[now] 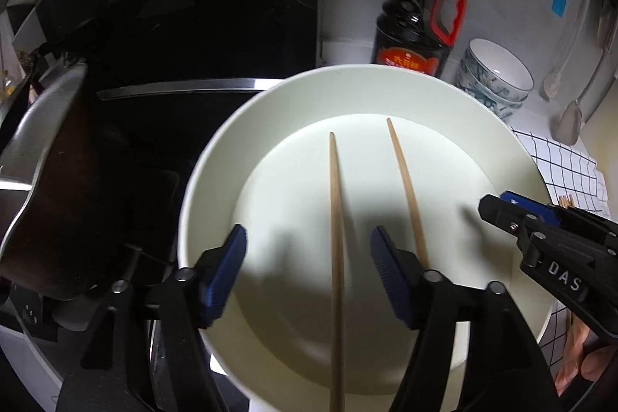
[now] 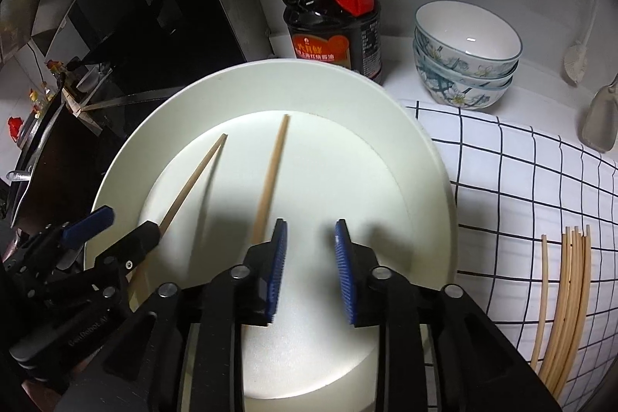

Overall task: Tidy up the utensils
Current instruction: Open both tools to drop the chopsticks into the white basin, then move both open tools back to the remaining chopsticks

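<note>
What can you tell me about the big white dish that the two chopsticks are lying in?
The white dish is a large, round, deep plate or shallow bowl with a broad sloping rim and a flat, paler floor; it looks like matte ceramic or melamine. It sits upright and level on the counter, its right edge over a checked cloth, with a dark sauce bottle behind it. Two wooden chopsticks lie apart inside, tips pointing to the far rim. Otherwise it looks clean and empty. Both grippers hover above its near side.

My left gripper (image 1: 307,242) points steeply down, its 2 blue-padded jaws spread wide, pressing on nothing. My right gripper (image 2: 311,242) tilts down beside it, jaws parted more narrowly, pads also free of any grip.
</note>
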{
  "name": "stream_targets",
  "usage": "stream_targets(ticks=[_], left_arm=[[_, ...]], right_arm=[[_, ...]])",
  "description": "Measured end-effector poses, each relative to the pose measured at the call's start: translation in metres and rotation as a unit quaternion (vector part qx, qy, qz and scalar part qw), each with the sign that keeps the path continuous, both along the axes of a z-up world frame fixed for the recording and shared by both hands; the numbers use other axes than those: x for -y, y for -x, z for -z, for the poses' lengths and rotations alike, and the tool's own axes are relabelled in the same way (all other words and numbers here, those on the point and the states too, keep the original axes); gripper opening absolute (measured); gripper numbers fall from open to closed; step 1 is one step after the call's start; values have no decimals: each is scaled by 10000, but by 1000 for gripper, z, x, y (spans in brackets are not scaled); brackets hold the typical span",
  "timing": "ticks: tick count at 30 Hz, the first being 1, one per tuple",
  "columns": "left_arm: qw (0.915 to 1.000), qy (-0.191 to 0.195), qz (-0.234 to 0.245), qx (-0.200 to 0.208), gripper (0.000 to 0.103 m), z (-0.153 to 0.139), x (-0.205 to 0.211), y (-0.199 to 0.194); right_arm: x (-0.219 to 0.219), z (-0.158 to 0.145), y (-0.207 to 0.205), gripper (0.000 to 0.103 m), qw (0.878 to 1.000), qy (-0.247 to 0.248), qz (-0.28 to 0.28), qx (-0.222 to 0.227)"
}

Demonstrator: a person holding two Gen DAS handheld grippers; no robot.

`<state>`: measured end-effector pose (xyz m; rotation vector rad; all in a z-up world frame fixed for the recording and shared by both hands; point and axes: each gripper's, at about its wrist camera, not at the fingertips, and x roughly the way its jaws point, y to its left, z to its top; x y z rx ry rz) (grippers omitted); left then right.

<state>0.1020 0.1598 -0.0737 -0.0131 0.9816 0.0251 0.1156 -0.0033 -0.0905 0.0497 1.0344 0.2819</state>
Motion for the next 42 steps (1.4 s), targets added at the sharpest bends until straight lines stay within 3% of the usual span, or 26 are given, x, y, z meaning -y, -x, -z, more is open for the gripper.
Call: stream_targets(ticks=[10,16,18,26,42], left_arm=[[9998,0,-106,194,84,-18,-8,14],[9996,15,-126,264,86,-28,-7,21],[9996,15,-121,272,87,-28,-6,22],[9996,17,-171,215,87,-29,0,29],[9993,99,116,331,90,-45,59,54]], right_arm=[[2,-16,13,44,9997,-89,16,247],[9,-22,21,46,9994,-165,76,297],[13,-24,24,51,9992,-211,94,324],[28,-29,36,51,9987,-264,163,393],[111,-35,79,60,9963,-276,676,449]])
